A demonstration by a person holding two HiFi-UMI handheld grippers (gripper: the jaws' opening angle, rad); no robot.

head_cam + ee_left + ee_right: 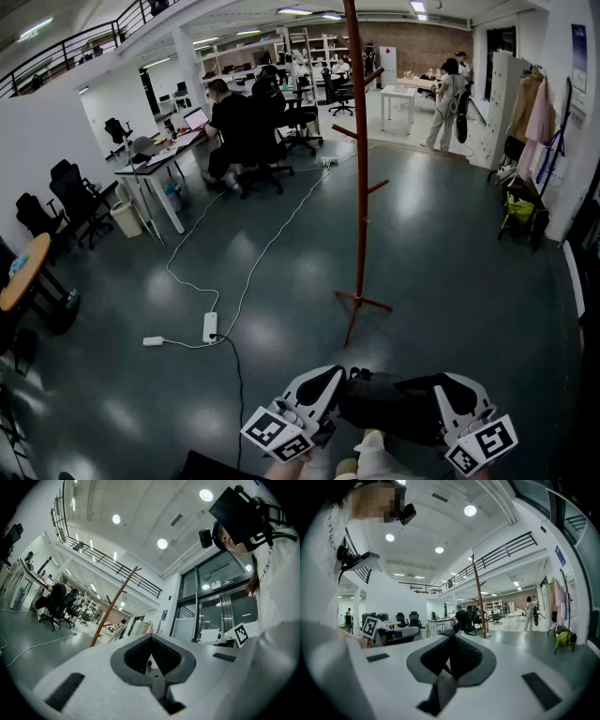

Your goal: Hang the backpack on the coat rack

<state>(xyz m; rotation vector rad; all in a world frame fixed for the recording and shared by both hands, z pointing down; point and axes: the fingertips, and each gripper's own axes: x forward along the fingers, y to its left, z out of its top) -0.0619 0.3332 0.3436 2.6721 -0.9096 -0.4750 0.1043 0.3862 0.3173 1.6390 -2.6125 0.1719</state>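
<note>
- L gripper, low centre in head view: jaws clenched. In the left gripper view the L gripper pinches a grey strap that hangs below the pads.
- R gripper, low right: jaws clenched too. In the right gripper view the R gripper nips a dark strap that runs down-left.
- Backpack: black, held off the floor between the two grippers, close to the person's body.
- Long axis approx. horizontal, L-R across the head view, one end at each gripper. Can't tell which end is the top.
- Coat rack: red-brown pole, upright, long axis vertical, pegs angled up, splayed feet on the floor. Also in the left gripper view and the right gripper view.
- Rack is ahead of the grippers, well apart from the backpack; no contact.
- Power strip w/ white cable lies on the floor, left of the rack base.
- Desk w/ seated people at far left.
</note>
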